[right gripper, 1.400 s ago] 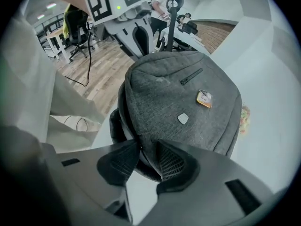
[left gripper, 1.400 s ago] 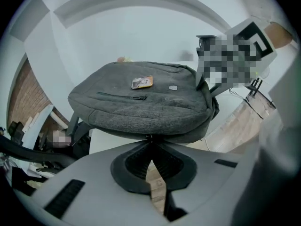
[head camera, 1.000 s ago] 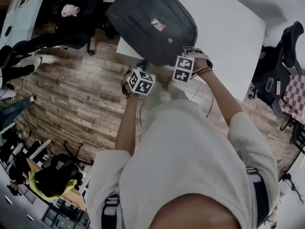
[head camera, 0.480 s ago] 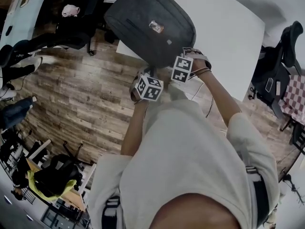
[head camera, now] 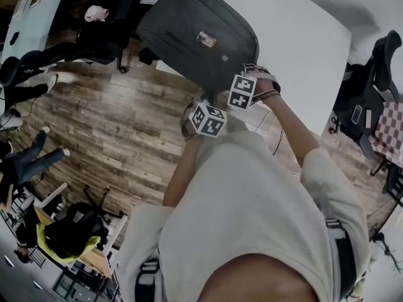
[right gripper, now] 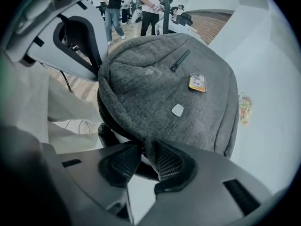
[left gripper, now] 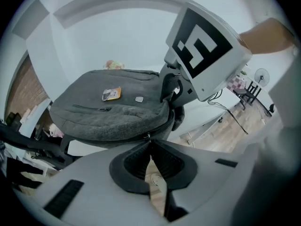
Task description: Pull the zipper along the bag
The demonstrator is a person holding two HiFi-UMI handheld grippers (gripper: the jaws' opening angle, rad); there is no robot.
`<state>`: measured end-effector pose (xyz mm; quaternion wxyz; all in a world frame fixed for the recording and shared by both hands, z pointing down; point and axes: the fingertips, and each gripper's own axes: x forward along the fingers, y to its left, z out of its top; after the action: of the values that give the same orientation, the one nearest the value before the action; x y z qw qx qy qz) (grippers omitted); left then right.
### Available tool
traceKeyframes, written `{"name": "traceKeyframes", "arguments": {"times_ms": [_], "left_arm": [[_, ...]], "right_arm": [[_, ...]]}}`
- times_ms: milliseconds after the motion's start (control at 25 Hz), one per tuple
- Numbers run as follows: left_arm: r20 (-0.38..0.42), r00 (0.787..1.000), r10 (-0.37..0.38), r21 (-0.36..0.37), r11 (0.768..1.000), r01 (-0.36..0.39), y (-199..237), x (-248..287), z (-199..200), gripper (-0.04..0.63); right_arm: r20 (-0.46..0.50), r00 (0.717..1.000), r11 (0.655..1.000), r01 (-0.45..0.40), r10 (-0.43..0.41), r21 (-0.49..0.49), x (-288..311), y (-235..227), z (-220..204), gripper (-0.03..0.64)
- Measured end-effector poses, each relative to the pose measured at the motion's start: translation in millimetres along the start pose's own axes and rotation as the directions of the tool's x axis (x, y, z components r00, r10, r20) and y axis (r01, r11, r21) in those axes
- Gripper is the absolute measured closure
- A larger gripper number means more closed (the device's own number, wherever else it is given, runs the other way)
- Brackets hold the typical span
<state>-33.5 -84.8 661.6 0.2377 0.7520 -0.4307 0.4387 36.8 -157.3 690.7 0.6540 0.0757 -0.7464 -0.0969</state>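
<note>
A grey backpack [head camera: 195, 33] lies on the white table [head camera: 302, 36], its near end hanging over the table's edge. In the left gripper view my left gripper [left gripper: 149, 141] is shut on the small metal zipper pull [left gripper: 149, 136] at the bag's [left gripper: 108, 112] near rim. My right gripper [right gripper: 142, 150] is shut on a fold of the bag's [right gripper: 164, 79] fabric right beside the zip line. In the head view the two marker cubes, left [head camera: 208, 119] and right [head camera: 242, 92], sit close together at the bag's near right corner.
Black office chairs stand at the left [head camera: 101, 30] and at the right [head camera: 371, 74] of the table. Wooden floor [head camera: 113, 124] lies below the bag's overhang. Several people [right gripper: 113, 8] stand far off in the right gripper view. A cable [left gripper: 230, 114] trails across the floor.
My left gripper has moved to the right along the bag's near edge, closing up to the right gripper. The right gripper has stayed put; the bag has shifted slightly.
</note>
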Motion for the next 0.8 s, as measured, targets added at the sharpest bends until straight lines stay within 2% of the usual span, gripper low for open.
{"name": "traceKeyframes", "arguments": {"times_ms": [200,360,600,800], "left_arm": [[0.002,0.999,-0.049,-0.047,0.998,0.049,-2,-1,-2,0.565],[-0.009,0.998,-0.065,-0.078,0.995,0.064,7,4,-9,0.565],[-0.003,0.998,-0.056,-0.039,0.998,0.056,9,4,-5,0.565],[0.0,0.997,-0.079,0.018,0.997,0.079,13,6,-1,0.565]], "right_arm": [[0.004,1.0,1.0,-0.005,0.005,-0.003,-1,1,-1,0.511],[0.046,0.999,0.999,0.013,-0.011,-0.036,-3,3,3,0.511],[0.091,0.995,0.998,0.042,-0.037,-0.053,-14,12,-2,0.517],[0.097,0.992,0.996,0.079,-0.084,0.05,-22,20,-5,0.519]]}}
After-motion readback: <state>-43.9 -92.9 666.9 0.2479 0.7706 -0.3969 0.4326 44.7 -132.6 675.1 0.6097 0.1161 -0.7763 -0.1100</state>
